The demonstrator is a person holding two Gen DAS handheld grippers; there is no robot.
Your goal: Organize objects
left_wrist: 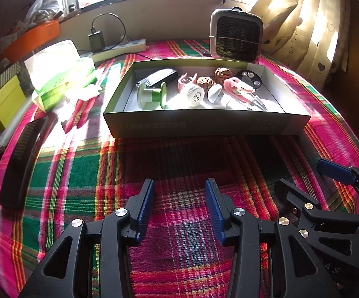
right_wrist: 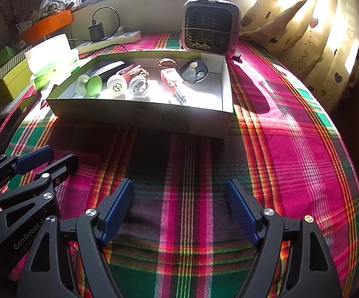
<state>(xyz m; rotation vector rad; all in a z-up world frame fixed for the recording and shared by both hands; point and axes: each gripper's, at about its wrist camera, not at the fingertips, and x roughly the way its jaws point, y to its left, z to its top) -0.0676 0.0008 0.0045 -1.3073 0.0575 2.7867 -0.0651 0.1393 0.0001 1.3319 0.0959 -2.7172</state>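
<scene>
A shallow cardboard box (left_wrist: 204, 126) (right_wrist: 142, 116) stands on the plaid cloth ahead of both grippers. In it lie a black remote (left_wrist: 158, 77), a green spool (left_wrist: 152, 95) (right_wrist: 90, 85), a white round cap (left_wrist: 194, 95) (right_wrist: 116, 84), two walnuts (left_wrist: 205, 82), a pink clip (left_wrist: 234, 85) (right_wrist: 170, 75) and a black disc (left_wrist: 250, 78) (right_wrist: 194, 70). My left gripper (left_wrist: 179, 183) (right_wrist: 60, 155) hangs open over bare cloth short of the box. My right gripper (right_wrist: 179, 183) (left_wrist: 306, 176) is beside it, open wider, with nothing between its fingers.
A small grey fan (left_wrist: 236, 34) (right_wrist: 210, 28) stands behind the box. A green tissue pack (left_wrist: 62, 72), a power strip (left_wrist: 122, 46) and stacked boxes (left_wrist: 0, 99) crowd the left. A long black object (left_wrist: 20, 164) lies at the cloth's left edge. A curtain (right_wrist: 316, 37) hangs on the right.
</scene>
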